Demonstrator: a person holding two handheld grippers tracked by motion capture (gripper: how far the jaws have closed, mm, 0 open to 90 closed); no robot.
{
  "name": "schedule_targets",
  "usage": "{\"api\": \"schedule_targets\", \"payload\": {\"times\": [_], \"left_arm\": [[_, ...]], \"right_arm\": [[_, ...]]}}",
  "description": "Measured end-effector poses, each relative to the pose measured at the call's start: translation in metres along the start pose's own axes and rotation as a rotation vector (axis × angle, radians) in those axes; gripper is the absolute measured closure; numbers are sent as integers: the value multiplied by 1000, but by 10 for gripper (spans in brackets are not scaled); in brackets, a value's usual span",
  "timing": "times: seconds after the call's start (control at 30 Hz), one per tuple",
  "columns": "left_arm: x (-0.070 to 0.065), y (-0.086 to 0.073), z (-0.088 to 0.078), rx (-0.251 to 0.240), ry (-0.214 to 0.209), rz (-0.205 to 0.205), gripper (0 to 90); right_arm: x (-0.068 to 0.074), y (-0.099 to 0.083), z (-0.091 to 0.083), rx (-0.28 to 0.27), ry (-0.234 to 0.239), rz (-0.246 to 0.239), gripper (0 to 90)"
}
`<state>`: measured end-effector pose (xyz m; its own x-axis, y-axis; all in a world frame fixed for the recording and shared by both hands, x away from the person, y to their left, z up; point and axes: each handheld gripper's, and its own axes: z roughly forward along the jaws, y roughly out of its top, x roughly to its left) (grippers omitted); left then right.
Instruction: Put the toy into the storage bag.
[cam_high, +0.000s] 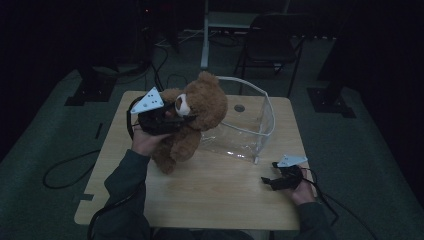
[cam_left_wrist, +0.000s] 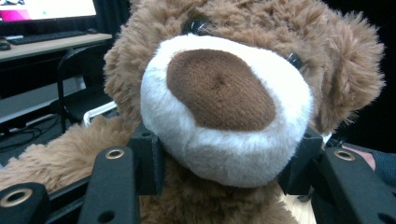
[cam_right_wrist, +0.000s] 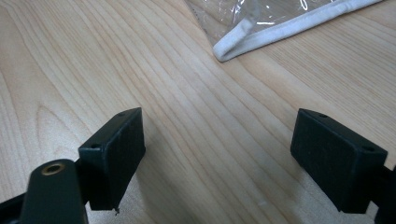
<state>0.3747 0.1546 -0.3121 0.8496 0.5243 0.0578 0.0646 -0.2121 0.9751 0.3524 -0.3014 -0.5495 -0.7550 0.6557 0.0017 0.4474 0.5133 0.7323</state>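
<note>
Overhead, a dim room holds a light wooden table (cam_high: 210, 185), with a person's two sleeved forearms coming in from the near edge. The left gripper (cam_high: 175, 117), in the person's left hand near the table's left side, grips a brown teddy bear (cam_high: 197, 115) by its white muzzle. In the left gripper view the two black jaws stand about half open, and their pads (cam_left_wrist: 148, 163) press on either side of the muzzle, just under the brown knitted nose. The bear hangs from that hold, head up and tilted, with one foot down near the tabletop; whether the foot touches the wood cannot be told.

Just to the right of the bear stands a clear plastic bag (cam_high: 247, 125) with white piping along its rim, its mouth open and facing up. The bear's body is beside the bag and close to it, outside it.

The right gripper (cam_high: 272, 182) rests low near the table's right front corner, in the person's right hand, well apart from the bear. In the right gripper view its jaws are spread wide over bare wood with nothing between them, and a corner of the bag's white piping lies ahead.

No brand, label or readable writing can be made out on the bear, bag or grippers. A bright screen (cam_left_wrist: 46, 9) behind the bear is too blurred to read.
</note>
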Motion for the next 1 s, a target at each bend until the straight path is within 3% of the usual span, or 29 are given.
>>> {"api": "schedule_targets", "payload": {"times": [1.0], "left_arm": [[16, 29, 5, 0, 11, 25, 453]], "right_arm": [[0, 0, 0, -1, 0, -1, 170]]}}
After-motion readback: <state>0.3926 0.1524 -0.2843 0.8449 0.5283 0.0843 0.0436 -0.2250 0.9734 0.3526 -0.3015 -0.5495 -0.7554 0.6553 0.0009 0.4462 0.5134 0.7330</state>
